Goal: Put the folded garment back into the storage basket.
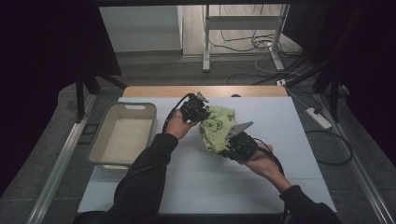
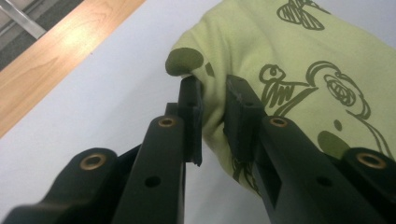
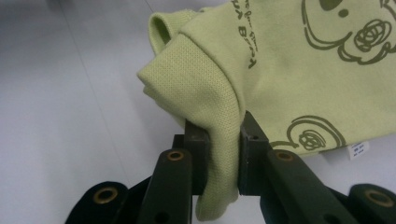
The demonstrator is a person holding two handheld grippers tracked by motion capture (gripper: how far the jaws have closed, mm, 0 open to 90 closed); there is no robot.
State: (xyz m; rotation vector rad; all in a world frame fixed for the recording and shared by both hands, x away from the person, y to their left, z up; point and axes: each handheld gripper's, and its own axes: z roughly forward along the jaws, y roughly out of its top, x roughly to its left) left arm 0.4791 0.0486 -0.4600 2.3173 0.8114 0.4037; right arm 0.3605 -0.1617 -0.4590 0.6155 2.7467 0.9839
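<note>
a dim room around a pale work table

the table [image 1: 196, 182] has a white top, with a strip of bare wood [image 1: 205, 91] along its far edge. dark curtains [image 1: 42, 56] hang at both sides. the floor [image 1: 154, 70] beyond is grey, and farther back it turns to light wood. a white metal stand [image 1: 243, 23] rises there, with loose cables [image 1: 261, 44] curled round its feet. a white power strip [image 1: 318, 118] lies on the floor at the right. the light is low and dull.
</note>
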